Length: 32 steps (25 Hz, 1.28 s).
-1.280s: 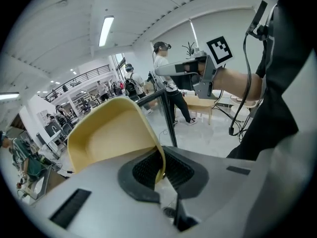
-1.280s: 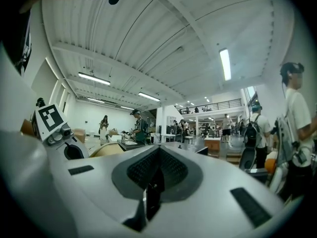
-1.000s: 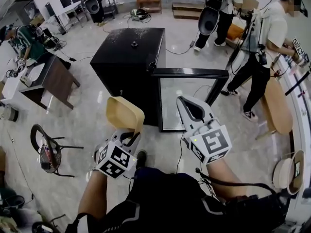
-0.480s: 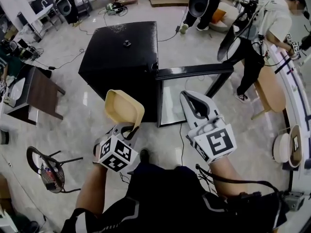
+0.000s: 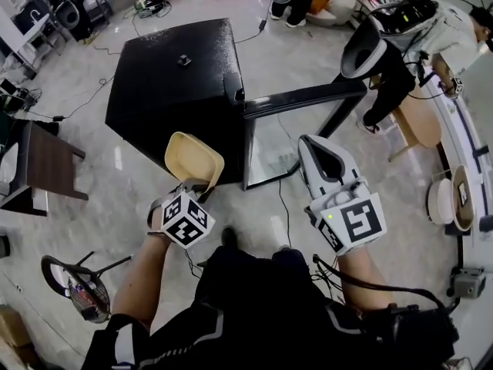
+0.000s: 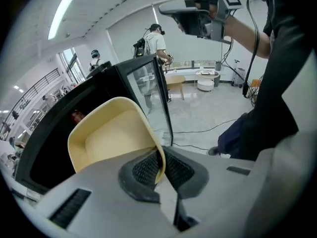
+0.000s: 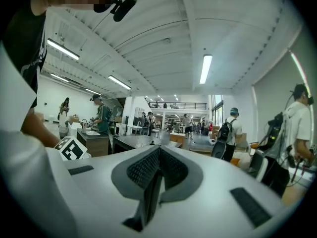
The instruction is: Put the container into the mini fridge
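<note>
The left gripper's [image 5: 202, 197] fingers [image 6: 143, 168] pinch tight on one wall of the cream container [image 5: 192, 160]. The container is up in the air, just in front of the black mini fridge [image 5: 166, 83]. The fridge's glass door [image 5: 304, 99] stands open on the right. The right gripper [image 5: 320, 149] is near that door, its fingers pressed together on nothing, pointing level. The left gripper tips down.

The cream container [image 5: 192, 159] looks like smooth matt plastic, the black mini fridge [image 5: 166, 83] at upper centre is glossy with a glass-paned door [image 5: 271, 151], and the pale floor [image 5: 92, 199] shines polished.
</note>
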Available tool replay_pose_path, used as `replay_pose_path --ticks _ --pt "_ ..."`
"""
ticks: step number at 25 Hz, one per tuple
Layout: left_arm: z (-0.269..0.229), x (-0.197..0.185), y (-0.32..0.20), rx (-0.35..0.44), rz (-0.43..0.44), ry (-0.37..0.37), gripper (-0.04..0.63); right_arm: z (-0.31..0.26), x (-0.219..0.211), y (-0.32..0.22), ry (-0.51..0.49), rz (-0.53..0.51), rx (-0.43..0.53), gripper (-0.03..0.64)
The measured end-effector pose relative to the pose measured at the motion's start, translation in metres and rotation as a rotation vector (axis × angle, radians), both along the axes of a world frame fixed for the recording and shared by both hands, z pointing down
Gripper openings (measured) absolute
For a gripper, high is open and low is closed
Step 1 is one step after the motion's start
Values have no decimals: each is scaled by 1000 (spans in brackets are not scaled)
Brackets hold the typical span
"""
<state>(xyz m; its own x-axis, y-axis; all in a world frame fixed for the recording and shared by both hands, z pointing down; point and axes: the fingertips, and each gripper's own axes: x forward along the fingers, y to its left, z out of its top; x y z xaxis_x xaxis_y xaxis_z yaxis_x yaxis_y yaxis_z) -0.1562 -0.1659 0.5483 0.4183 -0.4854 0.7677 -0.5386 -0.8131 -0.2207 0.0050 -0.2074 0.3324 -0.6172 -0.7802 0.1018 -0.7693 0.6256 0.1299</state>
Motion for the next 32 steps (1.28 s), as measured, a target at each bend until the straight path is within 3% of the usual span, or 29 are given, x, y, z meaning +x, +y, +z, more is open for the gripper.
replay_pose_path --ticks 8,14,18,24,32 --pt "66 -27 -26 -30 120 -74 17 7 0 2 -2 122 -8 17" --pt "118 -52 -67 -70 132 -121 17 5 -2 8 19 215 4 17" --pt "146 -61 -94 -57 145 -162 17 8 5 16 48 276 -7 17" --pt "179 -61 -123 -98 166 -198 17 19 23 24 63 365 -46 17" --pt "211 -60 -152 -110 120 -216 17 24 36 30 104 427 -63 17"
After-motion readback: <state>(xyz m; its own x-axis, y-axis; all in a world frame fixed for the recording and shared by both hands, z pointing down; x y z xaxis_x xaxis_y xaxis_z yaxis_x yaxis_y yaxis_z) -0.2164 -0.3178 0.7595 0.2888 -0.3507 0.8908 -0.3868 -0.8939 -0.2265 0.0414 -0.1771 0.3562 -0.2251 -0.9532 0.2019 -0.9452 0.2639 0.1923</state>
